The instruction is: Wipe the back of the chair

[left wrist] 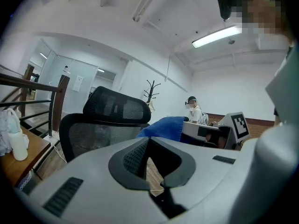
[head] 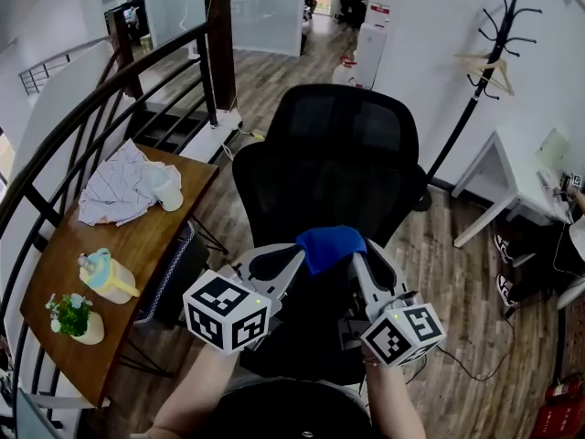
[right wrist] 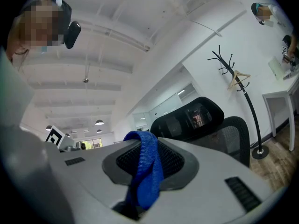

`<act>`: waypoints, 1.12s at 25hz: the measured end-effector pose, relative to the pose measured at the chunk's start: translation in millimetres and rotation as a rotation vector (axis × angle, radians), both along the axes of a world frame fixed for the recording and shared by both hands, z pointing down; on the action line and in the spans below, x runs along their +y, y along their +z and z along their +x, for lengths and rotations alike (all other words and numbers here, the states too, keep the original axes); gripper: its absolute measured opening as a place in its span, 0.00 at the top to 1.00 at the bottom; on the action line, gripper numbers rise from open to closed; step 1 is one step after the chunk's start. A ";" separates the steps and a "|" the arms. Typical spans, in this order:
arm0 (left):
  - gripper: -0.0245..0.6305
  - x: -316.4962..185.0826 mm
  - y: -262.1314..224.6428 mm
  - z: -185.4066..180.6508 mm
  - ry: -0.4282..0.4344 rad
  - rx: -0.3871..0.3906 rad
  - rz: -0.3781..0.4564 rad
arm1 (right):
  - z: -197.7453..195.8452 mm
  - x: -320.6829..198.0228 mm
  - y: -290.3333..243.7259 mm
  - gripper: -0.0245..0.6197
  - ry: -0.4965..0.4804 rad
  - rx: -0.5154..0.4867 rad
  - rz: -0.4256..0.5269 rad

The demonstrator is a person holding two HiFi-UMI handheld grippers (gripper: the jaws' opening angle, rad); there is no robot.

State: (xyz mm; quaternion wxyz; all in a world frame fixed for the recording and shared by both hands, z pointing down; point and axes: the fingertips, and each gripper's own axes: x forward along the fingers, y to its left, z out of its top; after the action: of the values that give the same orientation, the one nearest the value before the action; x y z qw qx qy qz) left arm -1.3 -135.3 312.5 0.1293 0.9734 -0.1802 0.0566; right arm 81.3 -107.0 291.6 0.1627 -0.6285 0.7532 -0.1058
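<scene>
**Head view:** I am holding the right hand-held gripper (head: 358, 256) up against the black mesh office chair (head: 338, 163). It is carrying the blue cloth (head: 331, 245) at backrest height, apparently ready for wiping. The left hand-held gripper (head: 281, 262) is hovering just beside it.

**Left gripper view:** The jaws are resting together with nothing between them, probably idle.

**Right gripper view:** The jaws are pinching a fold of the cloth, which is draping out toward the chair.

Nothing legible is showing, only the square markers on the cubes.

Bright ceiling strip light (left wrist: 217, 36); fisheye edges dark, warped.
</scene>
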 end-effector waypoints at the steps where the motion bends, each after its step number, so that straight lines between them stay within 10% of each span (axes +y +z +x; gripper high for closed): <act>1: 0.93 -0.9 0.9 0.1 -0.001 -0.001 -0.002 | 0.1 -0.8 0.9 0.82 0.000 0.002 -0.003; 28: 0.93 -5.3 16.9 -0.9 -0.002 -0.038 -0.027 | 3.4 -6.2 22.1 0.83 0.000 0.044 -0.065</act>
State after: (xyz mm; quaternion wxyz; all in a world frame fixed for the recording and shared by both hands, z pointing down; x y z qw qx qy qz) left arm -2.2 -140.5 329.4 0.1393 0.9701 -0.1830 0.0774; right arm 84.8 -113.1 313.7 0.1256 -0.6358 0.7526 -0.1165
